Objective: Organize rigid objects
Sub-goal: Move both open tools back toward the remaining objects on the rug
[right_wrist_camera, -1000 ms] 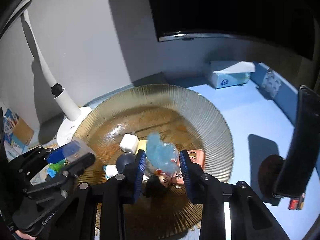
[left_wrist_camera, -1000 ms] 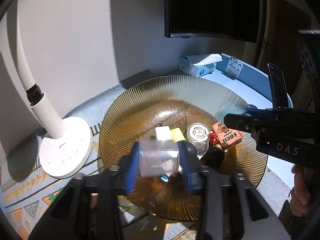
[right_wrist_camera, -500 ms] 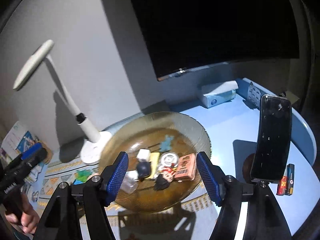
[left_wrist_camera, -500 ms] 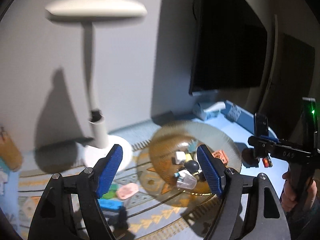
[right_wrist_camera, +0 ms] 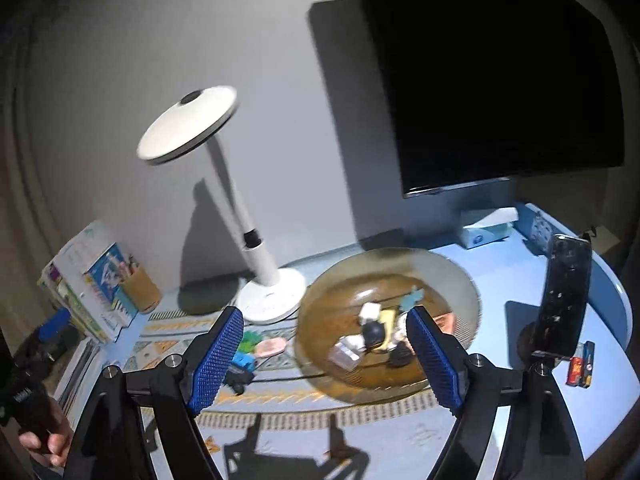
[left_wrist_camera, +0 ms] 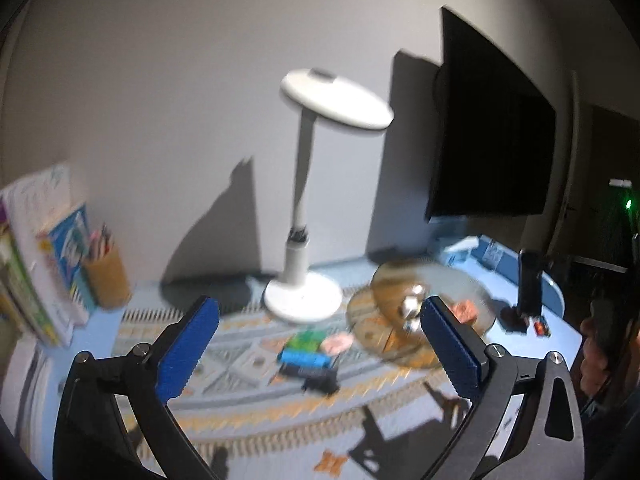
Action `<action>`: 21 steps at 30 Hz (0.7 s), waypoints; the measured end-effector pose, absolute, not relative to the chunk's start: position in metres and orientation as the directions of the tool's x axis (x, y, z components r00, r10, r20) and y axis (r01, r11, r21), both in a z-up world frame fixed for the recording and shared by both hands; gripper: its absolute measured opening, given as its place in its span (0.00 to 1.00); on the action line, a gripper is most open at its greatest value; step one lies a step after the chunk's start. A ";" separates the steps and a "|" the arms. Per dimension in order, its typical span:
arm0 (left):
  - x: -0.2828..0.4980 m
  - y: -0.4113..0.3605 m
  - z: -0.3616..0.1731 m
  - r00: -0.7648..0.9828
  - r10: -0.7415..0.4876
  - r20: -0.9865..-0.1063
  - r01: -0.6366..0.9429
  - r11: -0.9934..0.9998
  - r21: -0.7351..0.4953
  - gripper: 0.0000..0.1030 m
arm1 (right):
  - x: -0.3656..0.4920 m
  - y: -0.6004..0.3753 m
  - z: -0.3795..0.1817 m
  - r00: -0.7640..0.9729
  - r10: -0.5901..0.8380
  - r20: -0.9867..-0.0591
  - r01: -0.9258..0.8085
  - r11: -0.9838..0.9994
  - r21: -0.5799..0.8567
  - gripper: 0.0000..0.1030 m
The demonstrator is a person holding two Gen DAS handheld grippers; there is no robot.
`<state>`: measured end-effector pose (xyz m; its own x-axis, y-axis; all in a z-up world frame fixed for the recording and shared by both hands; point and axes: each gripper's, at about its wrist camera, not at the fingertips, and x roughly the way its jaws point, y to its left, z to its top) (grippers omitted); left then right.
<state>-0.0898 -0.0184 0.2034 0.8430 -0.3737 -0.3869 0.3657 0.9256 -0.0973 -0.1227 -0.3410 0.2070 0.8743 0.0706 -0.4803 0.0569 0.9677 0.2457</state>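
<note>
An amber ribbed glass plate (right_wrist_camera: 452, 268) on the blue table holds several small things. Among them are a clear box (right_wrist_camera: 346, 354), a white cube (right_wrist_camera: 370, 312), a black ball (right_wrist_camera: 374, 332) and a light blue figure (right_wrist_camera: 412, 298). My right gripper (right_wrist_camera: 325, 314) hovers back from and above the plate, its jaws opening with nothing between them. My left gripper (left_wrist_camera: 318, 304) hangs above the patterned mat, left of the plate (left_wrist_camera: 460, 276), its jaws also opening and empty. Loose on the mat lie a green piece (left_wrist_camera: 308, 340), a blue piece (left_wrist_camera: 304, 358), a pink eraser (left_wrist_camera: 338, 344) and a black piece (left_wrist_camera: 320, 384).
A white desk lamp (right_wrist_camera: 268, 300) stands left of the plate. A phone on a stand (right_wrist_camera: 564, 296) with batteries (right_wrist_camera: 580, 368) beside it is at the right. A monitor (right_wrist_camera: 500, 80) and tissue box (right_wrist_camera: 486, 226) are behind. Books (right_wrist_camera: 80, 280) and a pencil cup (right_wrist_camera: 140, 290) line the left edge.
Both grippers opened and pulled back and up from the plate. The left let go of the clear box, the right of the blue figure; both now lie in the plate.
</note>
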 end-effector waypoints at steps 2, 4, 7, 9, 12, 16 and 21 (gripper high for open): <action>-0.092 -0.007 0.186 0.819 -0.379 -0.430 0.362 0.924 -0.123 0.98 | -0.122 -0.326 0.203 0.864 0.093 -0.494 0.034 0.970 0.242 0.80; -0.095 0.001 0.170 0.803 -0.380 -0.459 0.357 0.923 -0.140 0.98 | -0.120 -0.311 0.196 0.852 0.117 -0.511 0.008 0.972 0.236 0.80; -0.094 0.012 0.147 0.779 -0.373 -0.503 0.339 0.927 -0.163 0.98 | -0.113 -0.289 0.184 0.825 0.137 -0.548 -0.020 0.977 0.215 0.80; -0.091 0.013 0.134 0.750 -0.390 -0.534 0.345 0.920 -0.186 0.98 | -0.106 -0.274 0.175 0.805 0.151 -0.574 -0.041 0.979 0.200 0.80; -0.086 0.008 0.118 0.719 -0.404 -0.565 0.365 0.912 -0.187 0.98 | -0.096 -0.256 0.163 0.778 0.174 -0.603 -0.072 0.979 0.189 0.80; -0.071 -0.010 0.095 0.660 -0.438 -0.610 0.411 0.891 -0.194 0.98 | -0.079 -0.237 0.148 0.746 0.182 -0.641 -0.099 0.982 0.164 0.80; -0.050 -0.031 0.066 0.595 -0.459 -0.660 0.442 0.873 -0.208 0.98 | -0.048 -0.228 0.110 0.647 0.244 -0.723 -0.113 0.967 0.226 0.80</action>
<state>-0.0495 -0.0313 0.0658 0.5951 -0.4588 -0.6598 0.4421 0.8725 -0.2079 -0.0481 -0.2276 0.1101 0.6466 0.2444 -0.7226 -0.1126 0.9675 0.2264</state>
